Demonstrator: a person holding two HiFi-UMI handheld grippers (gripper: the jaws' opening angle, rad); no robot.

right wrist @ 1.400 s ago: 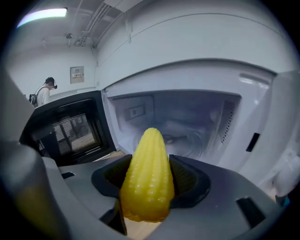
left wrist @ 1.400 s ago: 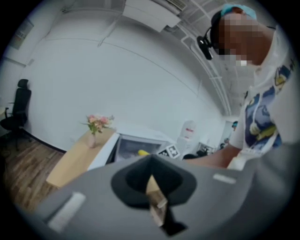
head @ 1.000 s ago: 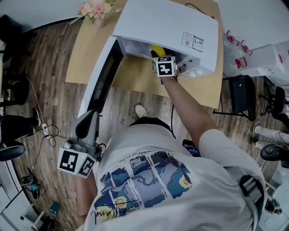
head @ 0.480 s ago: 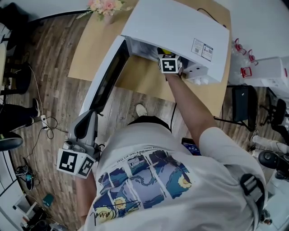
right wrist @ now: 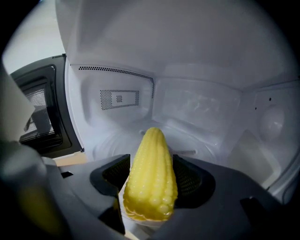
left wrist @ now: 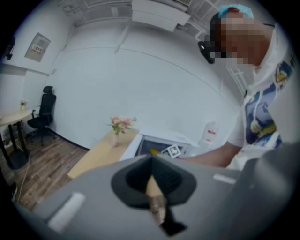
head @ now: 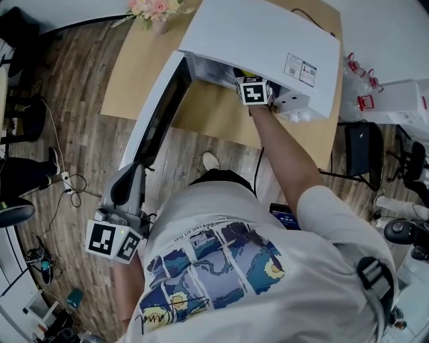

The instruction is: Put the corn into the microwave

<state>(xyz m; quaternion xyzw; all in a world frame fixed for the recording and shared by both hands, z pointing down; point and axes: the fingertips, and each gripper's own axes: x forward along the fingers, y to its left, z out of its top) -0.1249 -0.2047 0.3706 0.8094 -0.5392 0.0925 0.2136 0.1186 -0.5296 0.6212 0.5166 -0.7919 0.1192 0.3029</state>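
A yellow corn cob (right wrist: 151, 176) stands between the jaws of my right gripper (right wrist: 152, 180), which is shut on it. Its tip points into the white cavity of the microwave (right wrist: 187, 117). In the head view the right gripper (head: 253, 90) sits at the mouth of the white microwave (head: 268, 40), and a sliver of the corn (head: 245, 74) shows above the marker cube. The microwave door (head: 157, 110) hangs open to the left. My left gripper (head: 127, 191) is held low by the person's side, far from the microwave; its jaws are shut with nothing between them (left wrist: 154, 197).
The microwave stands on a light wooden table (head: 201, 110) with a vase of pink flowers (head: 155, 9) at its far corner. The open door (right wrist: 40, 117) lies to the left of the cavity. Wood floor, cables and a black chair (head: 358, 144) surround the table.
My right gripper has carried the corn a little further into the microwave mouth, so less of the corn shows from above. The left gripper has stayed where it was.
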